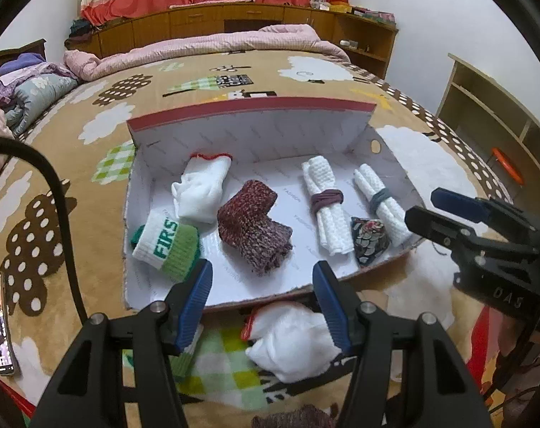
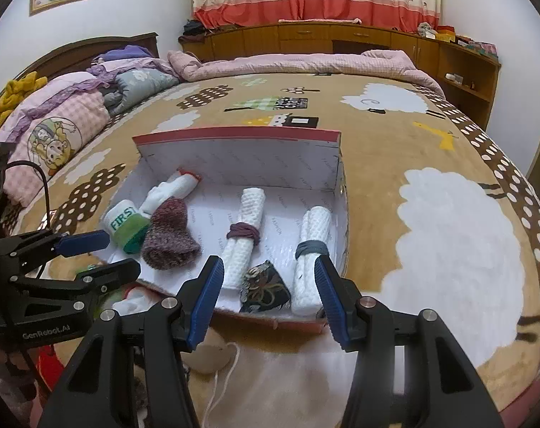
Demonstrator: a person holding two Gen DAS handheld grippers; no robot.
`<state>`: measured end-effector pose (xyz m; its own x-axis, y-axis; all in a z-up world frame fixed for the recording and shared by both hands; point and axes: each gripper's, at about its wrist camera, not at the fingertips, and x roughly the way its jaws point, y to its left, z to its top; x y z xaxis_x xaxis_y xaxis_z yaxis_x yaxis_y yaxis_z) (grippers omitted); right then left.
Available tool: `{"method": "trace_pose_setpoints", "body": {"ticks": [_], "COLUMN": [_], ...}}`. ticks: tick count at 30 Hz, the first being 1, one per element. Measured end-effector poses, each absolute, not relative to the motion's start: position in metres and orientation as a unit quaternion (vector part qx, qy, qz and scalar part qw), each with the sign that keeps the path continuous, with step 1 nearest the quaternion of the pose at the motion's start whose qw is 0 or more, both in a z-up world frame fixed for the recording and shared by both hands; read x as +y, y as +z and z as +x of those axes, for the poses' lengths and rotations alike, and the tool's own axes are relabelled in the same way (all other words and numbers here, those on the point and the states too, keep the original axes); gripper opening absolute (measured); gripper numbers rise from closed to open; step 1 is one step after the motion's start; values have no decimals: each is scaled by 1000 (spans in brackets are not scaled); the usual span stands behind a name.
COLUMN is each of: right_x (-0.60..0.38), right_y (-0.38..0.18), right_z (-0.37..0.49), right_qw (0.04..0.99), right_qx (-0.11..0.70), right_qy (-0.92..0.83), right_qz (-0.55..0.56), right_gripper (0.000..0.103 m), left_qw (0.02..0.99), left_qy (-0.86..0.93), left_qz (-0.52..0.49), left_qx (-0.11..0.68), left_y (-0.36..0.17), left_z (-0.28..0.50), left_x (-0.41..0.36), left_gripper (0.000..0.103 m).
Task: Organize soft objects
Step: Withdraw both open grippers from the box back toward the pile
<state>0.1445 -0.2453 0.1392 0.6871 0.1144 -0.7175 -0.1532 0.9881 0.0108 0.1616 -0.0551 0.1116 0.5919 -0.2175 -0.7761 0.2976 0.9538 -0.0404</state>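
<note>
Both jaws spread and empty: the left gripper (image 1: 263,306) hovers over a white sock (image 1: 291,342) outside the shoebox's (image 1: 248,107) near wall, the right gripper (image 2: 268,301) at its near right corner.

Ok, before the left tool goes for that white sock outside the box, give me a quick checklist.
1. Left tool open: ok.
2. White balled sock with red trim between its fingers, on the bed in front of the box: ok.
3. Right tool open, holding nothing: ok.
4. Free floor space in the white cardboard box, near front: ok.
5. Black cable clear of the left tool's path: cannot tell.
</note>
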Motion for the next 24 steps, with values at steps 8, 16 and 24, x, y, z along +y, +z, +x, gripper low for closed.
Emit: {"method": "trace_pose_setpoints", "body": {"ticks": [8,16,24], "right_x": [-240,-232,-225], "right_y": [142,139,130], "right_z": [125,109,97], "right_qw": [917,914,907], "right_qx": [390,396,411], "right_qy": [79,87,95], "right_qz": [-24,-23,-14], "right_gripper": [54,54,54], "left_qw": [892,888,886], "left_qy": [-142,-136,-123], "left_qz": [49,43,34], "left_qx": [426,437,445], "left_y": [116,111,105], "left_z": [147,135,126], "left_x": [-49,-37,-20], "left_gripper": [62,62,62]}}
